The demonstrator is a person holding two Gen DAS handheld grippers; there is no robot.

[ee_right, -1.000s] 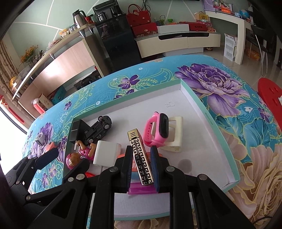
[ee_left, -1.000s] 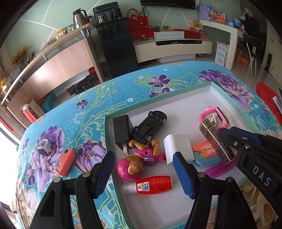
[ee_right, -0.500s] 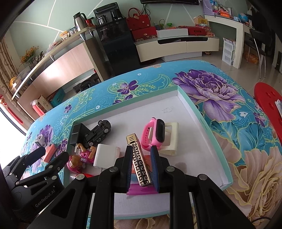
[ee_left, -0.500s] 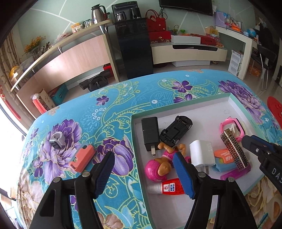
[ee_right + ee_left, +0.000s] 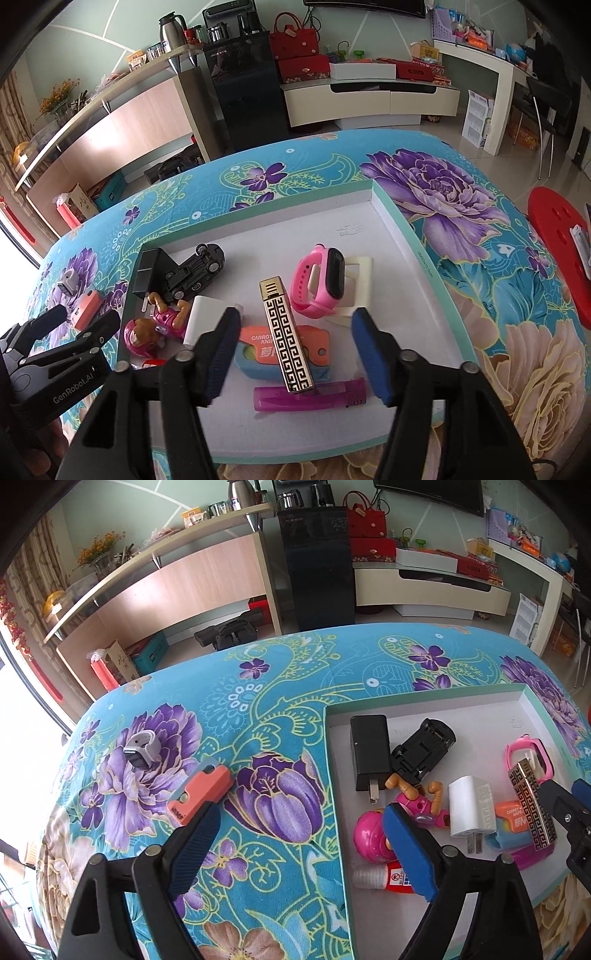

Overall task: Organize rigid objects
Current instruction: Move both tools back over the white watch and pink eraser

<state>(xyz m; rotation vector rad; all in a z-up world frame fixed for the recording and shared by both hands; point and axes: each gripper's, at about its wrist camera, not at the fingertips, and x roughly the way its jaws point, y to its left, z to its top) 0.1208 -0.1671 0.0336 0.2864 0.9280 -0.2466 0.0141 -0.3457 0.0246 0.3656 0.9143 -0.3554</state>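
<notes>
Gold patterned lighter point(image 5: 287, 338) is lying in the white tray point(image 5: 406, 236), leaning across the orange carrot knife point(image 5: 258, 341) w/ its lower end on the purple lighter point(image 5: 314, 400). R gripper point(image 5: 295, 354) jaws have just been opening, now standing wide either side of it, pads not touching. Pink watch point(image 5: 317, 284) is sitting just behind, against a cream stand point(image 5: 360, 273). L gripper point(image 5: 301, 843) has also just been opening, hovering wide over the tray's left rim, nothing btwn the jaws. Salmon cutter point(image 5: 201, 794) and grey clip point(image 5: 142, 747) are lying on the floral cloth point(image 5: 258, 686), outside the tray.
</notes>
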